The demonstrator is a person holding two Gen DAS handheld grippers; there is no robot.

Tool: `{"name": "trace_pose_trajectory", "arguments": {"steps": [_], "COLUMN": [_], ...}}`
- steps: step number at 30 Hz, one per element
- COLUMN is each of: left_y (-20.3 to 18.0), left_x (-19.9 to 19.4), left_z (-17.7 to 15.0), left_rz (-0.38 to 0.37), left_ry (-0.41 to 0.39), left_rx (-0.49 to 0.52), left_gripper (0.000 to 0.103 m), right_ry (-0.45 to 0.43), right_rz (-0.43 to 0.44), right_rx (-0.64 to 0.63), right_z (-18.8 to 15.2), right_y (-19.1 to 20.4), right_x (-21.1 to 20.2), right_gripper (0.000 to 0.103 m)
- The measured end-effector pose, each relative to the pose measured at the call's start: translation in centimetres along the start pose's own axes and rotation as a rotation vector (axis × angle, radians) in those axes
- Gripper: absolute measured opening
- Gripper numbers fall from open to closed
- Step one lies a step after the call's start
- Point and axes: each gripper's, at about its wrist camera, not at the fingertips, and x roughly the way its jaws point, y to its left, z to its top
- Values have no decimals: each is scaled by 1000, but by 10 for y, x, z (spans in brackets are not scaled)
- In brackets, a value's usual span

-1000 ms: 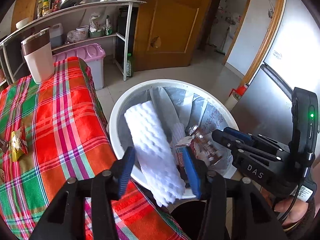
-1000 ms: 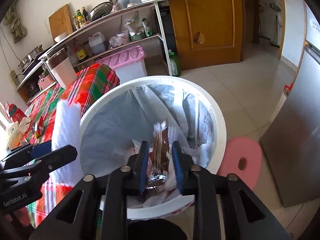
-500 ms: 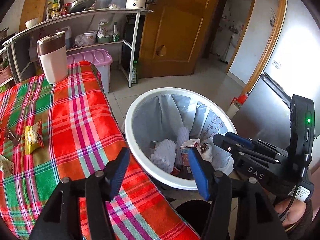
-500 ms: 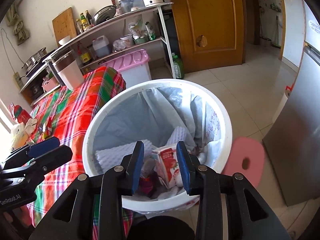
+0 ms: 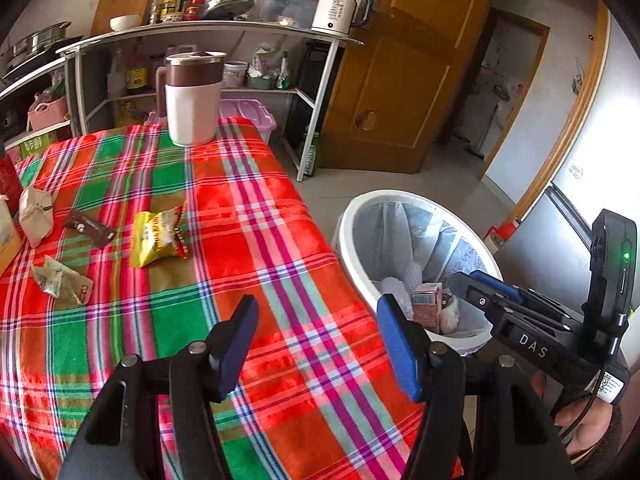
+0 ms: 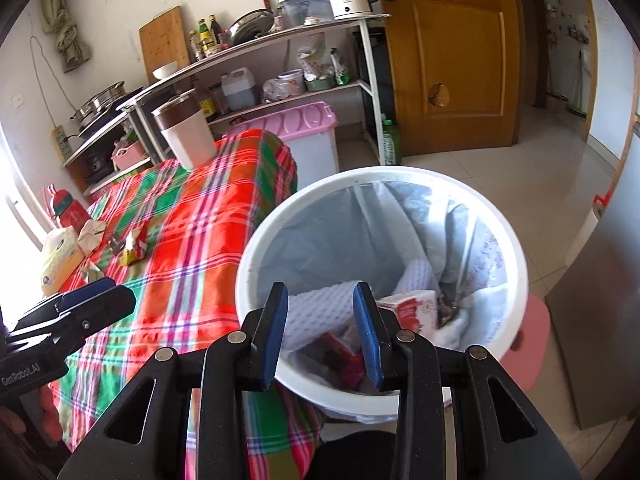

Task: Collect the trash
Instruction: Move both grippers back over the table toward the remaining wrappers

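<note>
A white trash bin (image 5: 356, 216) with a grey liner stands on the floor beside the table; it also shows in the right wrist view (image 6: 516, 248). White foam netting (image 6: 320, 312) and a pink carton (image 6: 412, 310) lie inside it. My left gripper (image 5: 318, 340) is open and empty over the plaid tablecloth (image 5: 248, 216). My right gripper (image 6: 322, 332) is open and empty above the bin's near rim. On the cloth lie a yellow snack packet (image 5: 158, 236), a dark wrapper (image 5: 90, 228), a crumpled green-white wrapper (image 5: 62, 280) and crumpled white paper (image 5: 36, 214).
A white and brown jug (image 5: 192, 100) stands at the table's far edge. A tissue pack (image 6: 60, 258) and a red bottle (image 6: 66, 212) sit at the table's left. A metal shelf rack (image 5: 320, 92), a pink-lidded box (image 6: 304, 140), a wooden door (image 5: 392, 80) and a grey fridge (image 5: 560, 240) surround the area.
Both grippers opened and dropped the foam netting and the brown wrapper into the bin. The left gripper then swung left over the tablecloth; the right one drew back a little.
</note>
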Motion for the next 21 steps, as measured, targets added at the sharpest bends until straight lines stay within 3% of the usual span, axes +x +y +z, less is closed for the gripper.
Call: {"name": "trace_pose_trajectory", "arguments": {"steps": [21], "left_y": [137], "left_x": [-45], "left_z": [-26], "left_rz": [204], "left_ry": [-36], "left_rx": [-230], "left_gripper": [66], "right_ry": [46], "right_rz": [141], "right_rx": [-165], "right_z": [3], "right_y": [104], "right_x": [35], "right_gripper": [44]}}
